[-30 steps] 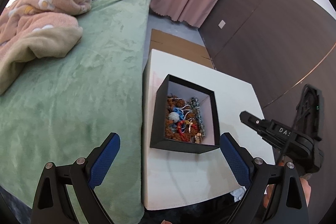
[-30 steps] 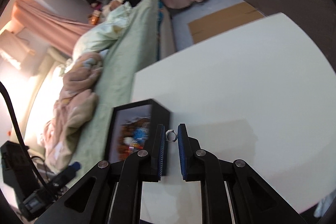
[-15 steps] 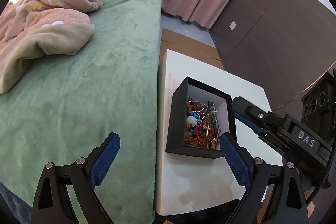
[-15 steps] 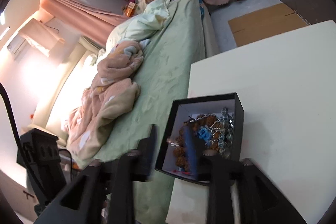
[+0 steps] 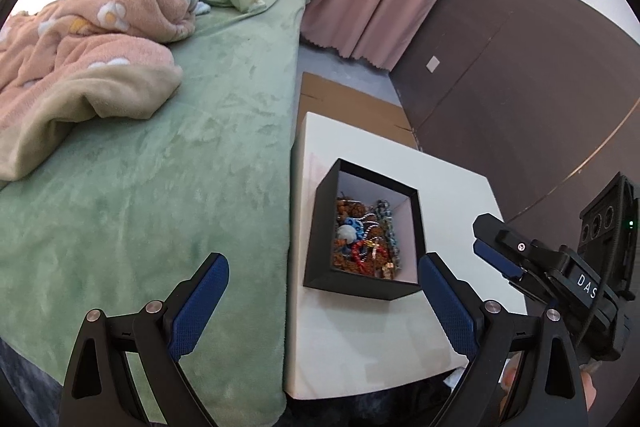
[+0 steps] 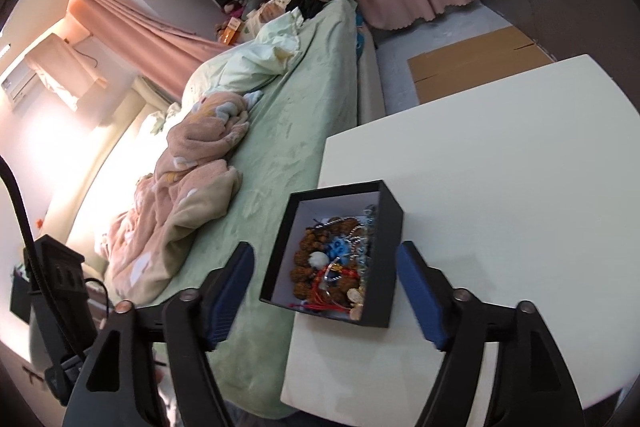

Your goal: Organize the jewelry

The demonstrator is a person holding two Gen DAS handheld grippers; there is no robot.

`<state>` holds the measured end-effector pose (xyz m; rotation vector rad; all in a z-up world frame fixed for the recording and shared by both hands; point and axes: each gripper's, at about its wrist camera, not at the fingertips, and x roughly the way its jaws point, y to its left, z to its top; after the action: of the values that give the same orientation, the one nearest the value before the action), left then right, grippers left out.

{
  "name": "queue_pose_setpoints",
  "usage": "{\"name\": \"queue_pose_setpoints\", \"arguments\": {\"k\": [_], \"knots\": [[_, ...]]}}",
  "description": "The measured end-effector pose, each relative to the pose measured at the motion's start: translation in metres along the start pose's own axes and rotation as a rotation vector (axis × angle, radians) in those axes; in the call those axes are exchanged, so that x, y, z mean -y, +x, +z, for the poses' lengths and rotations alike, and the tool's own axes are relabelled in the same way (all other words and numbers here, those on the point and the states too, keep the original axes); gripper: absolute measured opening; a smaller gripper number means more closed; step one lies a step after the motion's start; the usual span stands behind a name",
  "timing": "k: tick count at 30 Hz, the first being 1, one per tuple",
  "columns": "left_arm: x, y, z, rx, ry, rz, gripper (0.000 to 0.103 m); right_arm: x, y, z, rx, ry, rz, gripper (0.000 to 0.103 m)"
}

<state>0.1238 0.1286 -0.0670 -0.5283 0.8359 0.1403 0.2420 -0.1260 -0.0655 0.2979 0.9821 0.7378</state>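
Jewelry (image 6: pixel 338 269) lies heaped in the black box (image 6: pixel 390 227) at the white table's (image 6: pixel 500 167) bed-side edge: light, tangly beads and chains, best pinched by one strand. Right gripper (image 6: pixel 324 291) is opening, nothing between its pads; left gripper (image 5: pixel 322 297) hangs spread wide, empty.

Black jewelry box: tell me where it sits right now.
The black jewelry box sits open on the white table, near the table edge that runs along the green bed. In the right wrist view it lies ahead of the right gripper, between its fingers.
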Motion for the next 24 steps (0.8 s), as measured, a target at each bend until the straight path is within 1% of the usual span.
{"name": "queue_pose_setpoints", "arguments": {"k": [3, 4, 8, 10, 14, 16, 18, 22, 24], "knots": [[0.009, -0.010, -0.003, 0.023, 0.027, -0.007, 0.096, 0.000, -0.012, -0.002, 0.010, -0.006, -0.005, 0.091], [0.011, -0.012, -0.004, 0.029, 0.032, -0.007, 0.096, -0.001, -0.018, -0.004, 0.019, -0.014, -0.005, 0.093], [0.023, -0.025, -0.011, 0.056, 0.053, 0.000, 0.096, -0.001, -0.040, -0.013, 0.055, -0.007, 0.006, 0.094], [0.030, -0.029, -0.014, 0.056, 0.063, 0.005, 0.096, -0.003, -0.053, -0.020, 0.083, -0.017, -0.021, 0.095], [0.044, -0.041, -0.023, 0.064, 0.106, 0.010, 0.096, -0.005, -0.074, -0.036, 0.112, -0.025, -0.014, 0.097], [0.050, -0.051, -0.029, 0.077, 0.128, 0.017, 0.097, -0.006, -0.084, -0.044, 0.120, -0.030, -0.024, 0.099], [0.054, -0.058, -0.035, 0.085, 0.137, 0.008, 0.101, -0.009, -0.092, -0.053, 0.131, -0.051, -0.050, 0.103], [0.061, -0.072, -0.046, 0.106, 0.146, -0.006, 0.103, -0.014, -0.105, -0.070, 0.119, -0.092, -0.069, 0.103], [0.065, -0.077, -0.052, 0.112, 0.156, -0.015, 0.103, -0.019, -0.114, -0.078, 0.120, -0.123, -0.098, 0.103]]}}
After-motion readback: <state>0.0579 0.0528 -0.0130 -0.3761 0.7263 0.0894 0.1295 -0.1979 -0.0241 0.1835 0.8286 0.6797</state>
